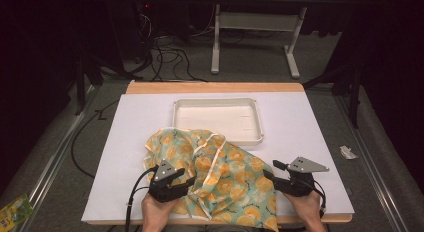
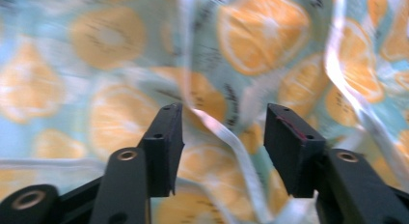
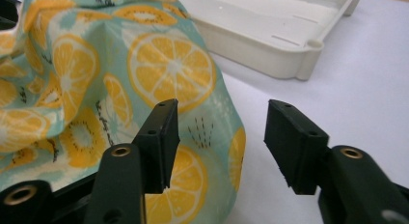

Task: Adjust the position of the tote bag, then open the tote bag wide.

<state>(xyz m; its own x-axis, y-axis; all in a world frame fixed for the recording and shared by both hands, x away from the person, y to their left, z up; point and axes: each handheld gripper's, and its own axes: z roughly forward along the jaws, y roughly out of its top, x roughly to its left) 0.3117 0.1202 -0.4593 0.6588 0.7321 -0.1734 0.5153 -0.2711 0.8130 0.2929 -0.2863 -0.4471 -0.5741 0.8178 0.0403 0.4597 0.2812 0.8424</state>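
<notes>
From above, the citrus-print cloth (image 1: 215, 179) lies crumpled on the counter (image 1: 310, 142) at 6 o'clock of the tray (image 1: 218, 120); nothing is folded yet. My left tongs (image 2: 223, 137) gape over a white hem. My right tongs (image 3: 219, 142) stand released at the cloth's 3 o'clock edge.

Lab or test room — black curtains, loose floor cables (image 1: 170, 54), bare white-covered table (image 1: 310, 142) (adjustable desk (image 1: 255, 22) behind)

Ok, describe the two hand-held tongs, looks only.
Both tongs, left and right, are black with two blocky flat-faced jaws, brass-coloured pivot rivets and a grey three-cornered plate on top. A black cable trails from each. The forearms are bare, with no sleeves in view.
</notes>
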